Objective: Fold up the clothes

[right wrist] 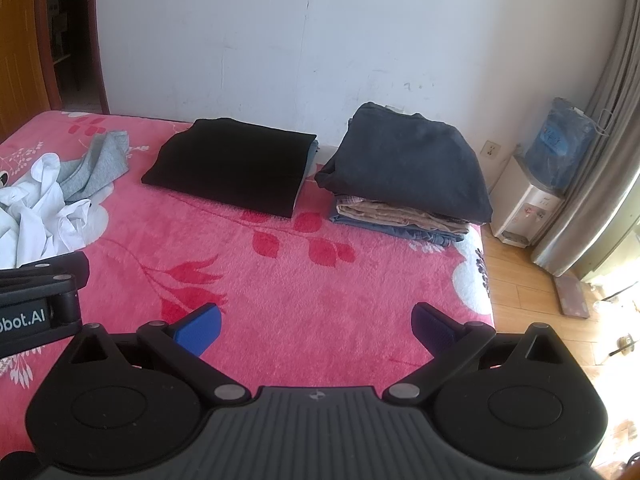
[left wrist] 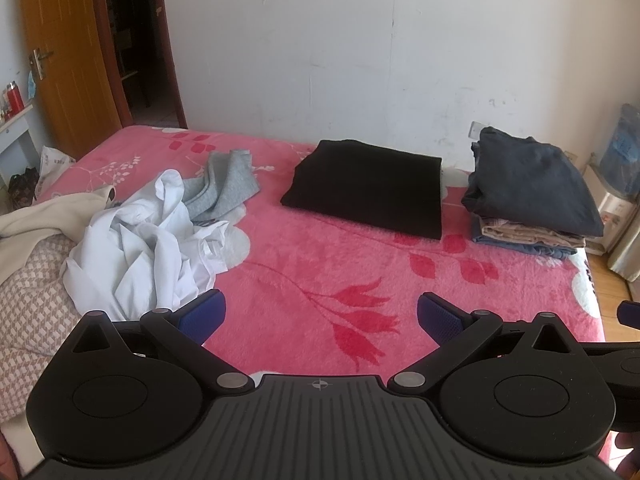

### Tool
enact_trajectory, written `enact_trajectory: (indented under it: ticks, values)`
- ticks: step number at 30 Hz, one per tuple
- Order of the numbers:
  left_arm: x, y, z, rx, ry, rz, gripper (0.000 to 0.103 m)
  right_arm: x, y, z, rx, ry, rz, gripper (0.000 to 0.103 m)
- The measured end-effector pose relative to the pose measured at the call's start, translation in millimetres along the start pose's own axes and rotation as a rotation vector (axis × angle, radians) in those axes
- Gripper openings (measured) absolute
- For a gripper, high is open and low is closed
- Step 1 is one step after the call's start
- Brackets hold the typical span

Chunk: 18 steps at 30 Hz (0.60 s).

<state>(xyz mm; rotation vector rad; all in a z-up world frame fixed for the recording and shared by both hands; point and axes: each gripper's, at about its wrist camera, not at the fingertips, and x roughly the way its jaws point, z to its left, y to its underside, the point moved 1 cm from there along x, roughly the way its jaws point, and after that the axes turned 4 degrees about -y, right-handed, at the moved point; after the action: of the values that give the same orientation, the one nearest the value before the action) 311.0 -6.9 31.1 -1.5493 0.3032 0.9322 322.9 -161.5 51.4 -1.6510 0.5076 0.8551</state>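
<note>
A crumpled white garment [left wrist: 148, 240] lies at the left of the pink floral bed [left wrist: 320, 272], with a grey garment [left wrist: 228, 184] behind it. A folded black garment [left wrist: 368, 188] lies at the back middle. A stack of folded clothes topped by a dark grey one [left wrist: 532, 184] stands at the right. My left gripper [left wrist: 320, 316] is open and empty above the bare blanket, just right of the white garment. My right gripper [right wrist: 316, 328] is open and empty over the blanket [right wrist: 320, 280], in front of the folded black garment [right wrist: 232, 164] and the stack [right wrist: 404, 164].
A checked pillow [left wrist: 28, 304] and a cream cloth [left wrist: 36, 216] lie at the bed's left edge. A water dispenser [right wrist: 528, 204] stands on the wooden floor right of the bed, by a curtain [right wrist: 600, 140]. A wooden door [left wrist: 68, 48] stands open at the back left.
</note>
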Motion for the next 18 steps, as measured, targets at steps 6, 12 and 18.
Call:
enact_trajectory:
  ticks: [6,12,18]
  values:
    - [1.1,0.3,0.1,-0.001,0.001,0.004,0.103,0.9,0.4,0.3,-0.001,0.001,0.003,0.103]
    - [1.4,0.9,0.0,0.000,0.001,0.005,0.103,2.3,0.3,2.0,0.003,0.003,0.008,0.103]
    - [1.5,0.9,0.3,-0.001,0.002,0.005,0.103,2.2,1.3,2.9,-0.001,0.003,0.008,0.103]
